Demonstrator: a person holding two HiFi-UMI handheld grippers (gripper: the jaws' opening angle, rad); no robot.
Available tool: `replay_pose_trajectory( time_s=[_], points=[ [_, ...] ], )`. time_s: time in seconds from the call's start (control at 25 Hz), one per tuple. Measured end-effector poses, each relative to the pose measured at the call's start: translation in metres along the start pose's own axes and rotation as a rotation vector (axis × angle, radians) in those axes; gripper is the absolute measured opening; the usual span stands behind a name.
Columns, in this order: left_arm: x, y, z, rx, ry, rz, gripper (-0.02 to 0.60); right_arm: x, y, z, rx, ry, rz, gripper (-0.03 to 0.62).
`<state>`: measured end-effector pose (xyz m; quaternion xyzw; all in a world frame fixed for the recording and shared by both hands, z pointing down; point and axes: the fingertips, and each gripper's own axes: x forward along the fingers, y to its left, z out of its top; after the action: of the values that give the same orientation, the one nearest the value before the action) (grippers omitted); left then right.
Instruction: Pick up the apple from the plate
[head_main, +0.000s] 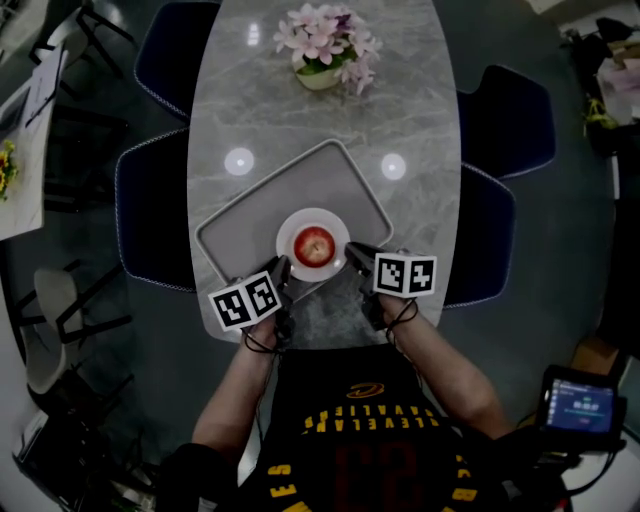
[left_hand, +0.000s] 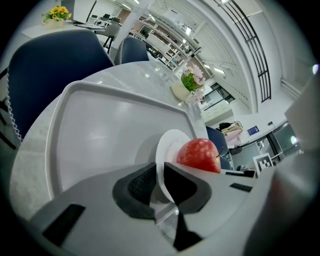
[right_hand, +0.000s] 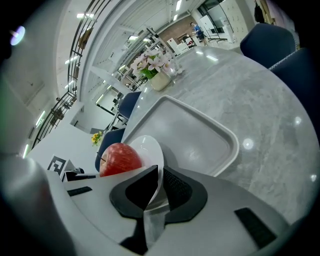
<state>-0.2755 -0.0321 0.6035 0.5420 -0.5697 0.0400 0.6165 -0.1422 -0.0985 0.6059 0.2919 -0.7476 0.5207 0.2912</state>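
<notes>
Left claw (head_main: 283, 268) and right claw (head_main: 352, 251) each clench the white plate (head_main: 313, 215) rim, red apple (head_main: 315, 244) aboard; jersey (head_main: 360, 445) reads "CLEVELAND".

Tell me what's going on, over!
Left gripper shut on plate rim. Right gripper shut on opposite rim. Apple sits on plate, ungrasped. Nothing covering it.

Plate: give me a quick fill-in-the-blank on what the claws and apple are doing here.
The apple rests on the white plate, at the near edge of the grey ____.
The left claw is shut on the plate's ____.
The right claw is ____ on the same plate.
Missing: tray; rim; shut.
</notes>
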Motion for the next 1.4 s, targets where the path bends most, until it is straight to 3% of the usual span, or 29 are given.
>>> replay_pose_trajectory(
  time_s=[0.84,1.4],
  points=[
    [0.028,-0.106,-0.104,0.137,0.090,-0.056,0.051,-0.120,-0.096,-0.047,0.124,-0.126,-0.040,0.041],
    [0.059,-0.134,-0.164,0.217,0.157,-0.060,0.051,-0.159,-0.153,-0.086,0.198,-0.174,-0.079,0.041]
  ],
)
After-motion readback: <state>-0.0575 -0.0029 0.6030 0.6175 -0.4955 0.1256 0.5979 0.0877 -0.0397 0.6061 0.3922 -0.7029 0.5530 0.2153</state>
